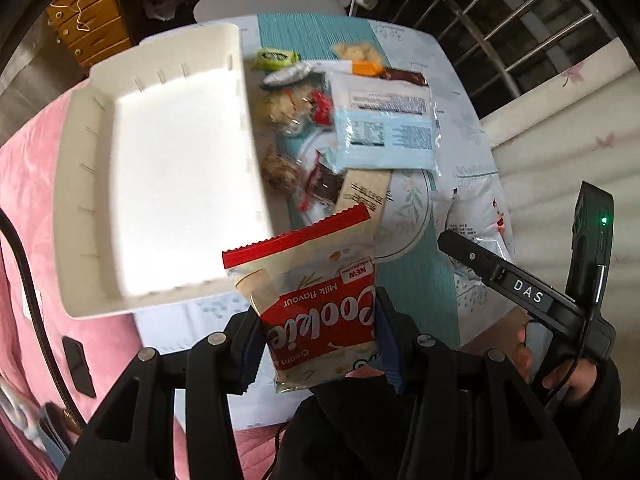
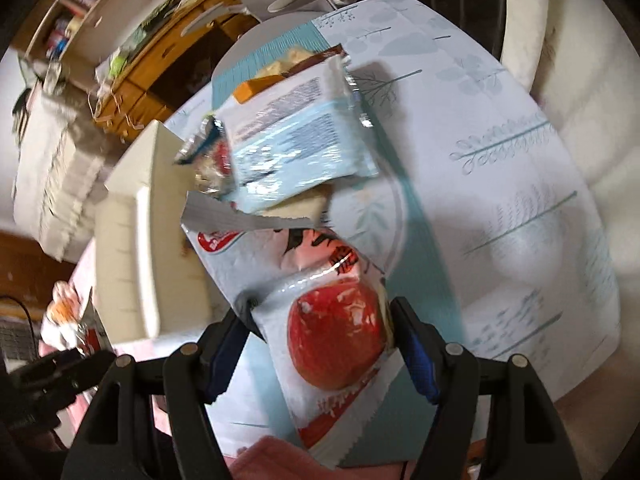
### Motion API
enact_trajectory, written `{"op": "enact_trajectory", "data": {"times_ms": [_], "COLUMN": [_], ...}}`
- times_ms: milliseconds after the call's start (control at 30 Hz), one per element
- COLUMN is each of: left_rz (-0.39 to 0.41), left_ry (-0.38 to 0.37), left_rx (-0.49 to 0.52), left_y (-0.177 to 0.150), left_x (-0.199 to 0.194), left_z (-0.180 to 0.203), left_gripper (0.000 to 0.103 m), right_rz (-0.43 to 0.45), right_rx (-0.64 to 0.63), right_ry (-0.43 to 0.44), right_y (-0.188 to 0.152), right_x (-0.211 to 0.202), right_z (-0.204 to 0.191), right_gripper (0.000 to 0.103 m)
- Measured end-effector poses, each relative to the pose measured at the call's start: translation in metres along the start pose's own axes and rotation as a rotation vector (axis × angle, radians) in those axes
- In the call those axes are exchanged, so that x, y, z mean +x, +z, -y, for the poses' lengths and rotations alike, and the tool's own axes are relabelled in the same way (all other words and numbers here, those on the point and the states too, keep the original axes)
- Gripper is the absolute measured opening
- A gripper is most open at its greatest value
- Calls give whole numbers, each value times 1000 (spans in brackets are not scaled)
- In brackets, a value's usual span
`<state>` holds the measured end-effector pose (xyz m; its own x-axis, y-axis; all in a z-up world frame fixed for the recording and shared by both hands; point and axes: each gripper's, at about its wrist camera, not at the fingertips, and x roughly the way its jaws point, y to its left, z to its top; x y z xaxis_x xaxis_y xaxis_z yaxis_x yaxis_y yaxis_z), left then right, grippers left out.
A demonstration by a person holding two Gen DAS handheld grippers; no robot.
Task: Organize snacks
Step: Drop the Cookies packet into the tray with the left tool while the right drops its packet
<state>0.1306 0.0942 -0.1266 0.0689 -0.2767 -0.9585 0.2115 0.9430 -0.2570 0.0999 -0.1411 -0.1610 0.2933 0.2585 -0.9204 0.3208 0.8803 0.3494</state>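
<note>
Above the near edge of the leaf-printed tablecloth [image 1: 460, 128], the left gripper [image 1: 316, 344] clamped one red-and-white cookie packet [image 1: 320, 312] by its lower end, and the right gripper [image 2: 320, 344] pinched one white pouch printed with a red apple [image 2: 332, 320] the same way. Each bag hung clear of the cloth, probably so it could be carried to the single empty white plastic tray [image 1: 80, 184] on the cloth's left side. Roughly ten more snacks lay heaped beside the tray's right wall, among them two pale-blue flat packets [image 1: 384, 128]; motion blur blocked an exact tally.
</note>
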Motion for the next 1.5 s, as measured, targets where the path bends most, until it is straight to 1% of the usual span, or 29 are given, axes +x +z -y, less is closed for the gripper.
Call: {"op": "enact_trajectory", "data": {"times_ms": [100,233,333,533,633,767,833,867,900,967,1167,1333,1500], "left_rz": [37,69,91,99,109,118,116,114,114,114,115,127,121], "left_ry": [-18,-26,-17,26,43,49,49,49,50,52,52,53,40], "left_rx": [16,38,49,-1,-18,-38,-41,-39,-37,-32,-6,55,136], "left_y": [2,5,8,22,25,25,23,22,21,20,17,18,27], "left_x": [-10,-21,-28,-34,-36,-36,-36,-36,-36,-36,-33,-32,-29], "left_z": [-23,-52,-74,-119,-134,-146,-148,-148,-148,-147,-138,-120,-97], "left_gripper": [47,47,47,46,46,46,46,46,46,46,46,46,46], "right_rz": [22,49,59,88,124,155,151,144,140,131,121,135,143], "right_rx": [33,40,39,-13,-53,-74,-84,-91,-95,-110,-101,-54,1], "right_ry": [50,78,104,163,205,262,283,292,295,307,293,258,201], "right_y": [-10,-20,-27,-30,-28,-23,-20,-20,-20,-21,-26,-33,-40], "right_x": [-1,2,8,12,11,13,16,18,20,23,24,23,24], "right_z": [-25,-58,-84,-130,-151,-167,-172,-176,-177,-181,-173,-153,-131], "right_gripper": [70,70,71,71,71,72,76,81,87,89,89,89,89]}}
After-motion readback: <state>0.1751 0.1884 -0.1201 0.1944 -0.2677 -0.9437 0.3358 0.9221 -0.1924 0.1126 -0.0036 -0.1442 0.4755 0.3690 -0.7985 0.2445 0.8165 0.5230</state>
